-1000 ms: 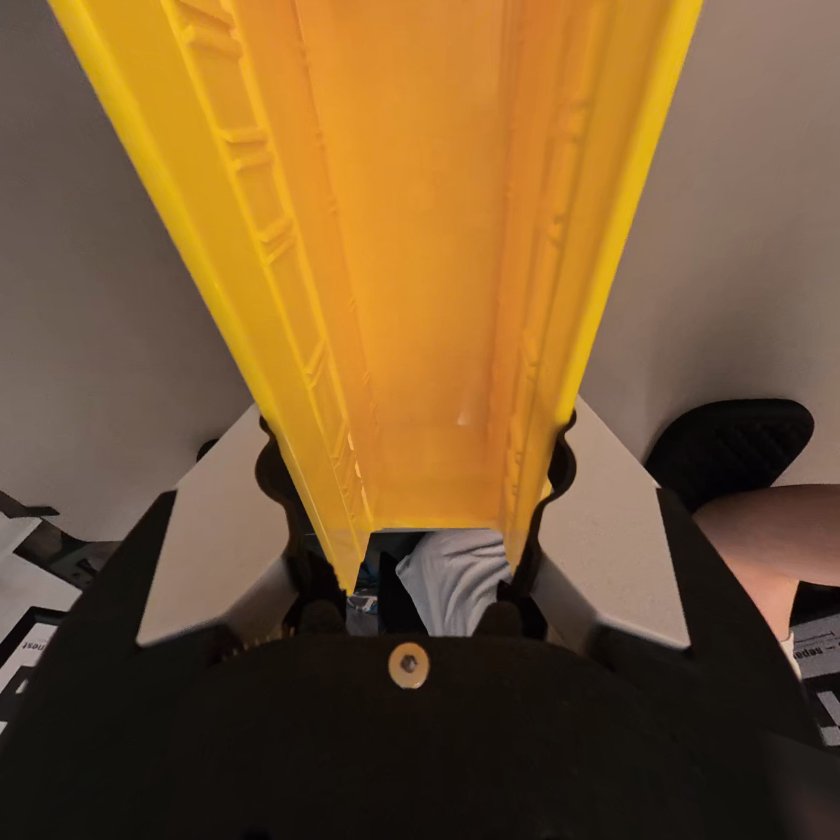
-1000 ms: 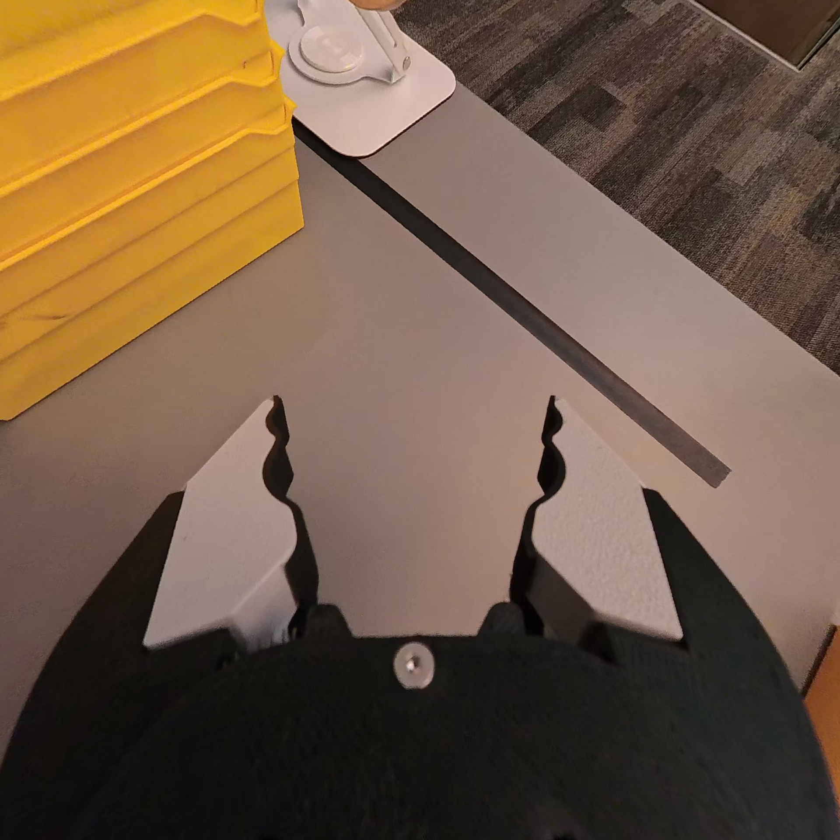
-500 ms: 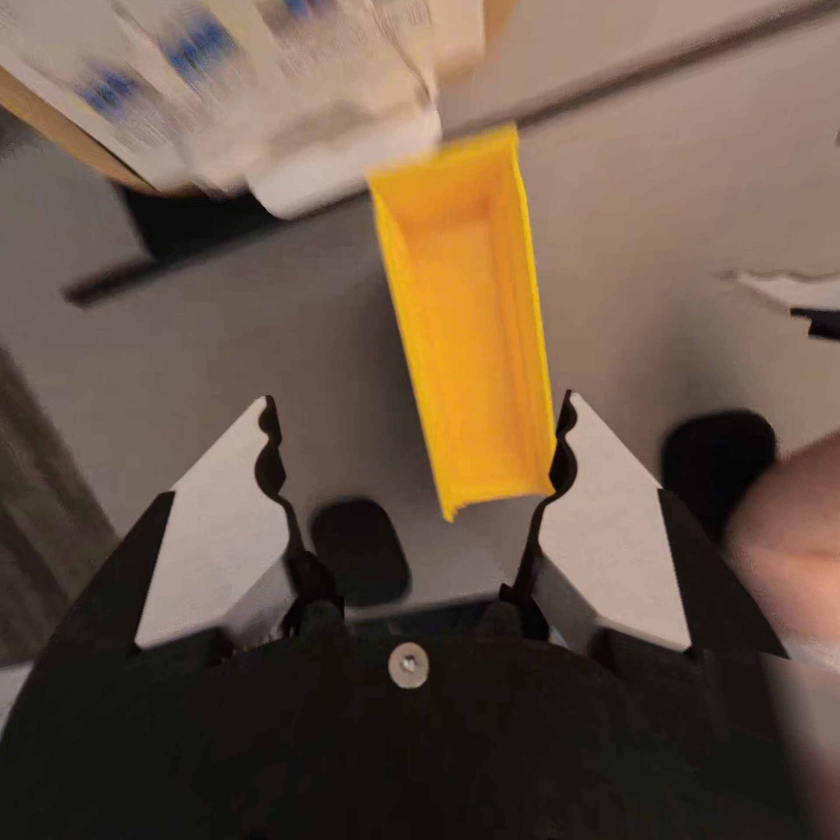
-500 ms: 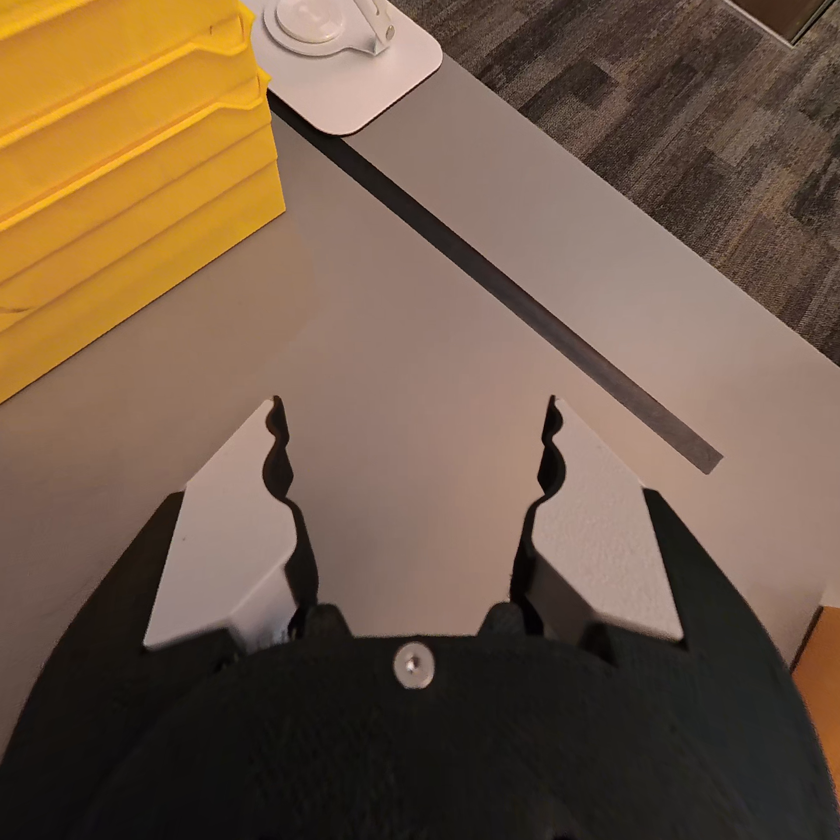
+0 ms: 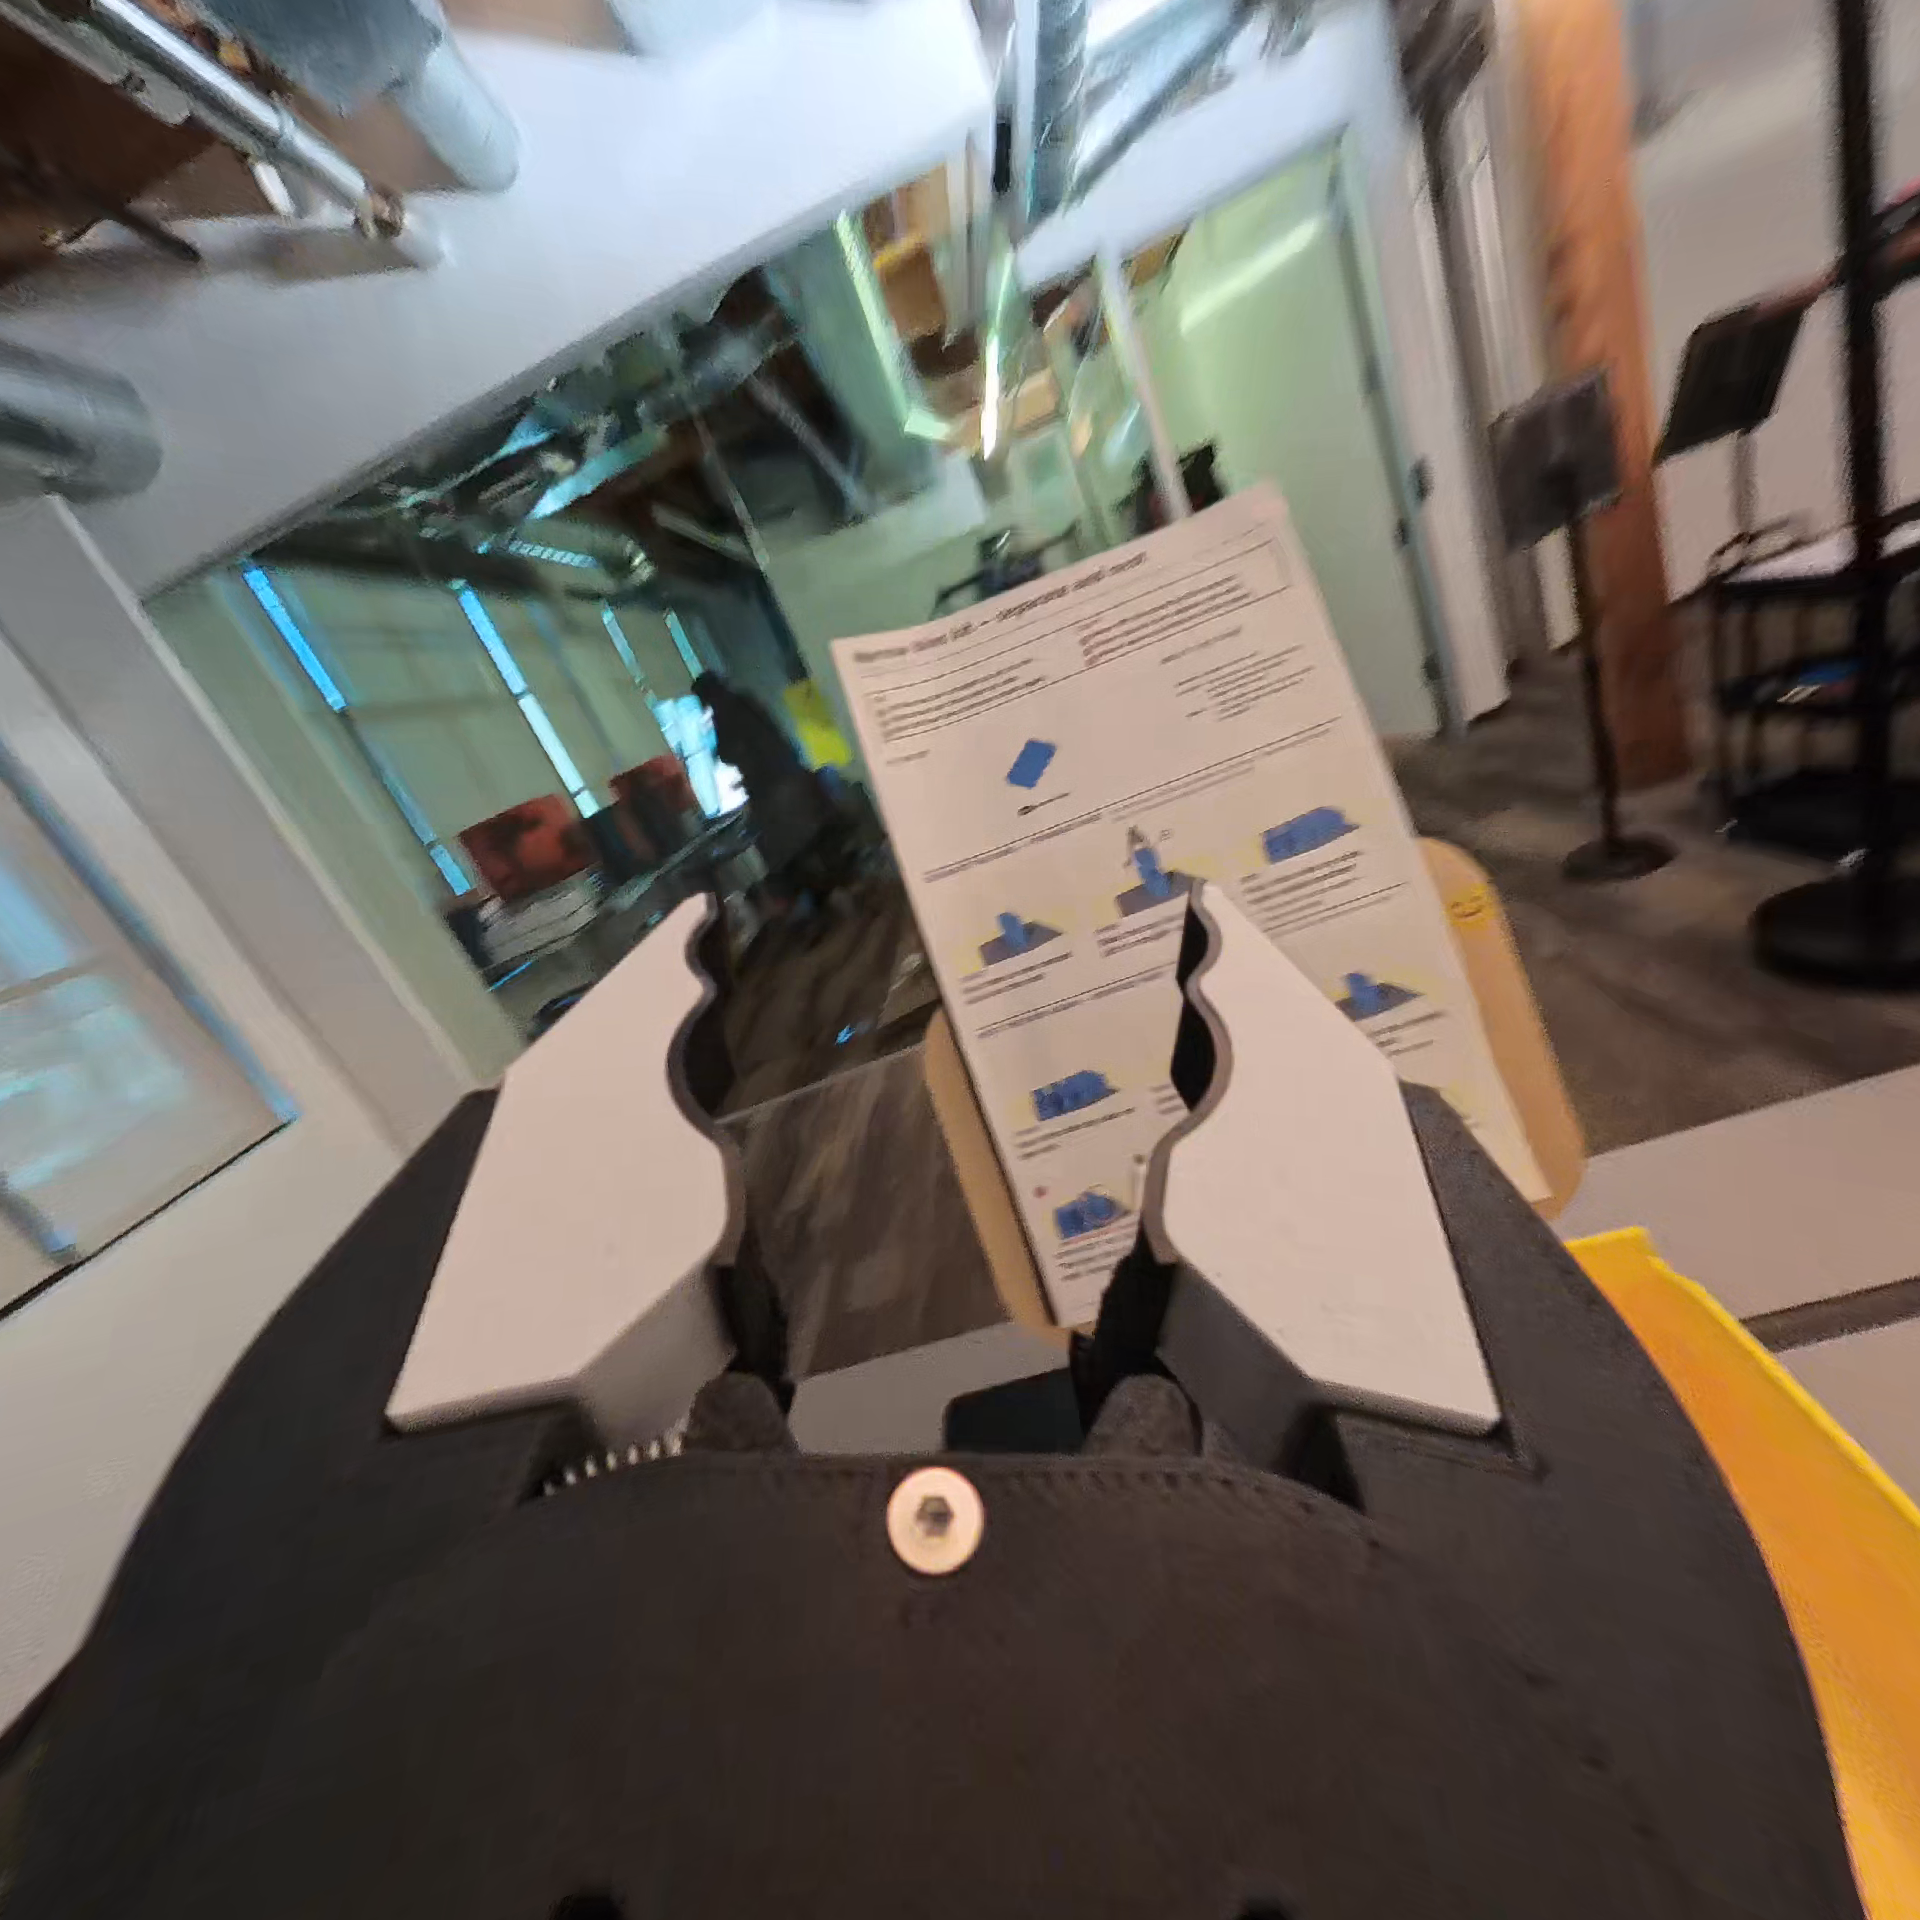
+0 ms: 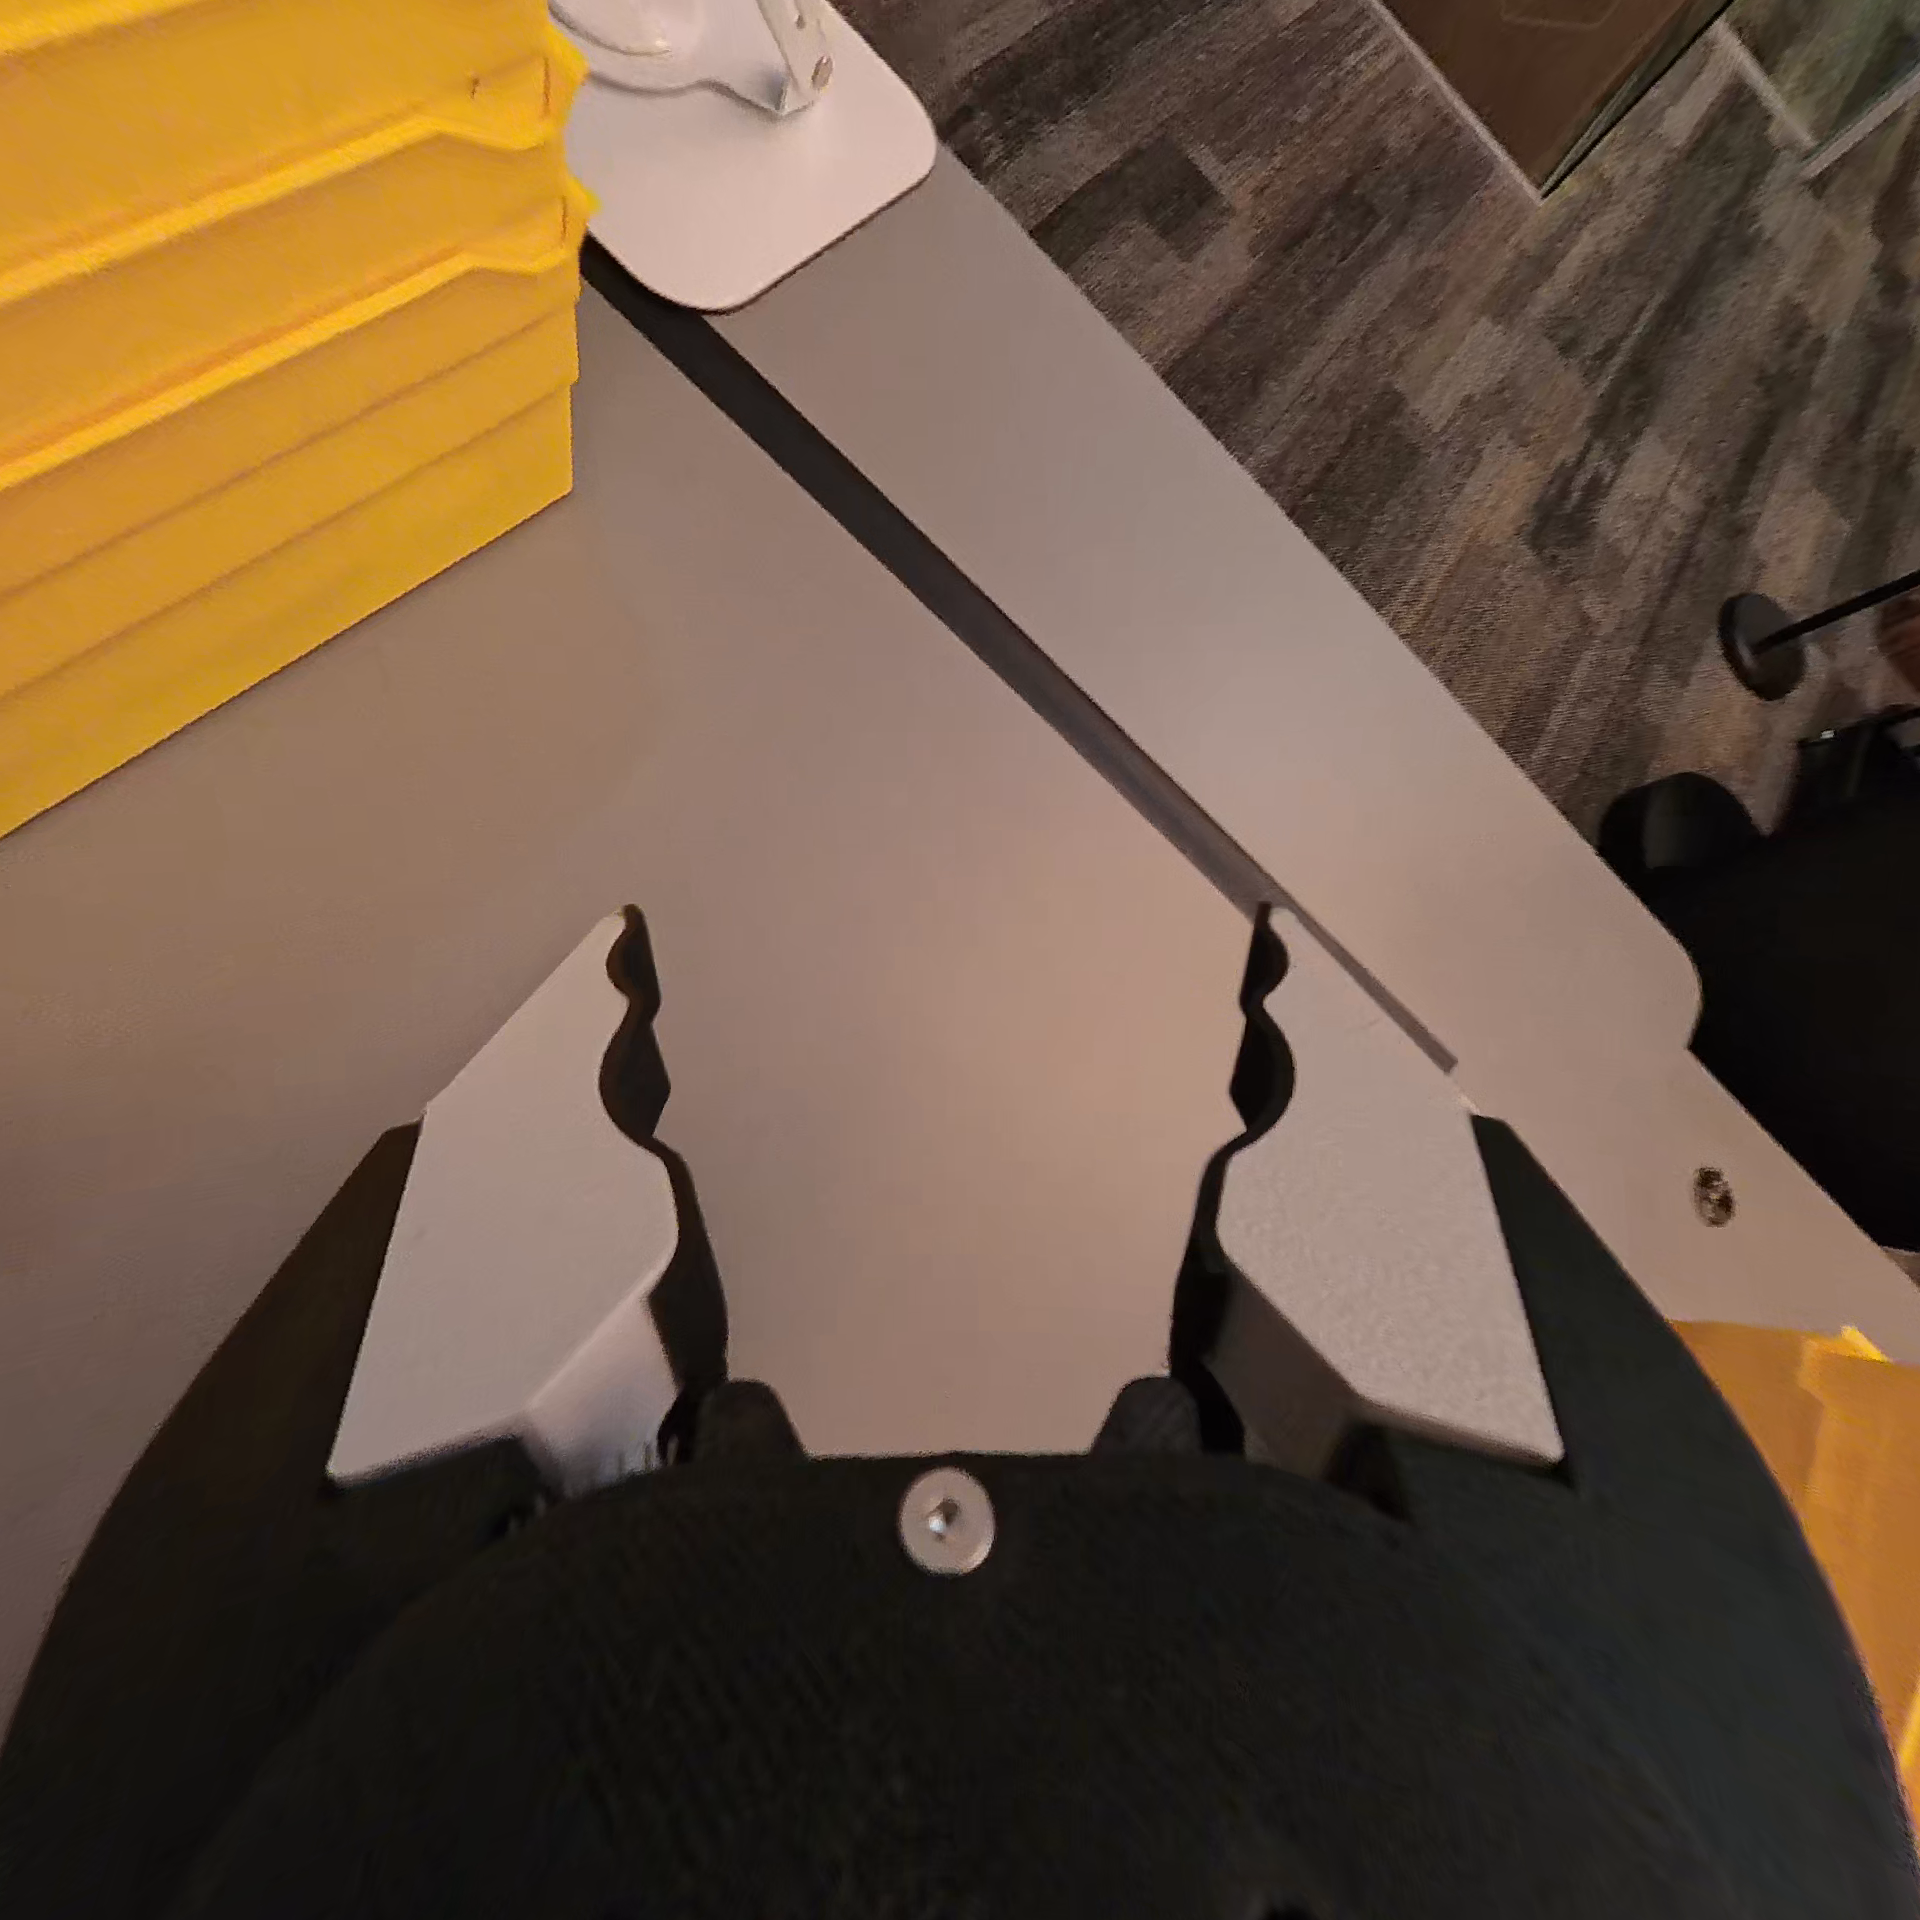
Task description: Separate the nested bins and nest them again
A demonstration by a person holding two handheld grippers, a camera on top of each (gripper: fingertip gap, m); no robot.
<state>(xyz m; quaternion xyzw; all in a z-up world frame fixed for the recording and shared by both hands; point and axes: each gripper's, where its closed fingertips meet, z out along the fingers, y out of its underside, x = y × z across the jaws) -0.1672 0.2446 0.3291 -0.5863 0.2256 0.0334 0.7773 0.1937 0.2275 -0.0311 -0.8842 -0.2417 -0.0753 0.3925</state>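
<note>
Both grippers gape bare: left gripper has released its yellow bin; right gripper hovers beside nested bins at the tabletop edge.

The stacked bins are plain bright yellow. The counter beside them is flat grey, crossed by a dark strip. Past the counter's edge, the carpet is a patchwork of grey and brownish blocks. A white base sits just behind the bins. Each tool has pale grey fingers on a black body. The sheet is white with blue figures and yellow patches.
</note>
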